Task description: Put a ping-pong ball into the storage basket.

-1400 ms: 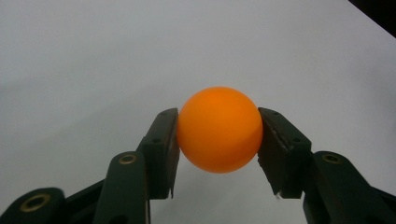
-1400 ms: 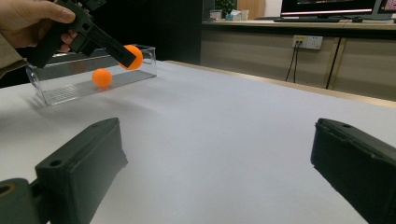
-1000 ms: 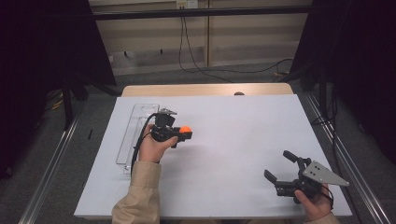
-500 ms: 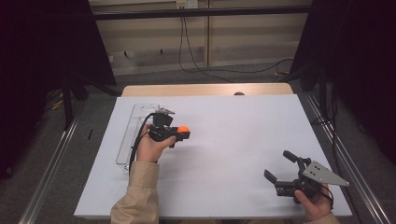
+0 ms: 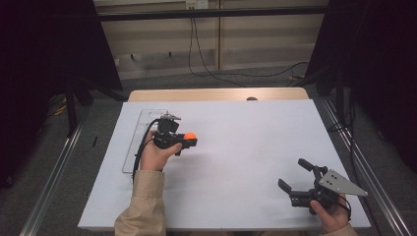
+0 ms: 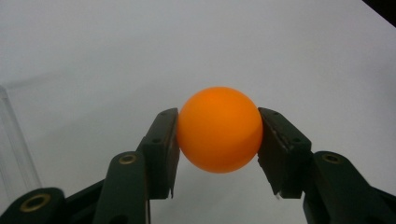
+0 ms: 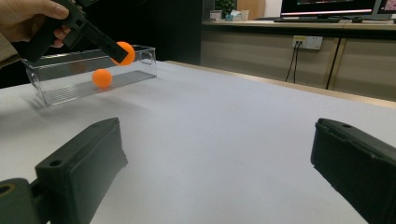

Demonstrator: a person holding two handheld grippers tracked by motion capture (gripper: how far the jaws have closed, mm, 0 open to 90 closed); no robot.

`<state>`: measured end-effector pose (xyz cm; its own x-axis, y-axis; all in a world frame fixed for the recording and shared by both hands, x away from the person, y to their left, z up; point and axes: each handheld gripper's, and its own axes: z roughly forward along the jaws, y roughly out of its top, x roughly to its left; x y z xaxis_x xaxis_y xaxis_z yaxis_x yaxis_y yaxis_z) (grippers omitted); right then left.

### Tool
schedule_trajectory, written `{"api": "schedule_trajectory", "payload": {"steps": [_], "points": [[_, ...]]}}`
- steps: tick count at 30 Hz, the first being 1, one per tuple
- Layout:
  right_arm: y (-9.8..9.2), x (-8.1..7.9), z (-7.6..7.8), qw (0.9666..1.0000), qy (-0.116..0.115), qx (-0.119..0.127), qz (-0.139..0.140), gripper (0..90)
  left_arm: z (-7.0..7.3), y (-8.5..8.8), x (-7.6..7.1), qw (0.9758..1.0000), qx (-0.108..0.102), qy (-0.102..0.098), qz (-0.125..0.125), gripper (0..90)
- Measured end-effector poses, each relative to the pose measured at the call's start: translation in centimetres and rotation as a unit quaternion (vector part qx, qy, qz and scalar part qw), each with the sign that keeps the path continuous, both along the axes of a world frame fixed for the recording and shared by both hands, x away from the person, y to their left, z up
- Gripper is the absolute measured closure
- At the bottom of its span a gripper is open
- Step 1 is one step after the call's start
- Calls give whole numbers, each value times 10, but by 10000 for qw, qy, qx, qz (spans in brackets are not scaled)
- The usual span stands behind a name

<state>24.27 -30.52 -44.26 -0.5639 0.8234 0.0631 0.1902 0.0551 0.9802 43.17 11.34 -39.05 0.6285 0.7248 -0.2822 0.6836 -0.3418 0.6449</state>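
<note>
Nearest the person, at the near right corner of the white surface (image 5: pixel 236 162), the right claw (image 5: pixel 296 175) rests in the right hand (image 5: pixel 334 216) with its jaws spread wide and nothing between them; they point left and away across the sheet.

Farther in, on the left side, the left hand (image 5: pixel 155 155) holds the left claw (image 5: pixel 189 140) raised above the sheet. Its jaws are closed on an orange ball (image 6: pixel 218 129), one pad pressing each side of it, and they point toward the right across the surface. The ball is round, so it has no long axis or heading of its own.

Just beyond and to the left lies a clear plastic tray (image 5: pixel 142 123), its long axis running near to far along the left edge. From the right gripper view, a second orange ball (image 7: pixel 102 78) sits inside it.
</note>
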Motion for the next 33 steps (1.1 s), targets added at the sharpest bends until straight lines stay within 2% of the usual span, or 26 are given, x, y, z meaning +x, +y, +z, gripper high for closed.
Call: {"api": "schedule_trajectory", "payload": {"steps": [33], "points": [[0,0,0,10000,-1,17,-6,18,6,20,0,9998,-2,-50,181,509]]}}
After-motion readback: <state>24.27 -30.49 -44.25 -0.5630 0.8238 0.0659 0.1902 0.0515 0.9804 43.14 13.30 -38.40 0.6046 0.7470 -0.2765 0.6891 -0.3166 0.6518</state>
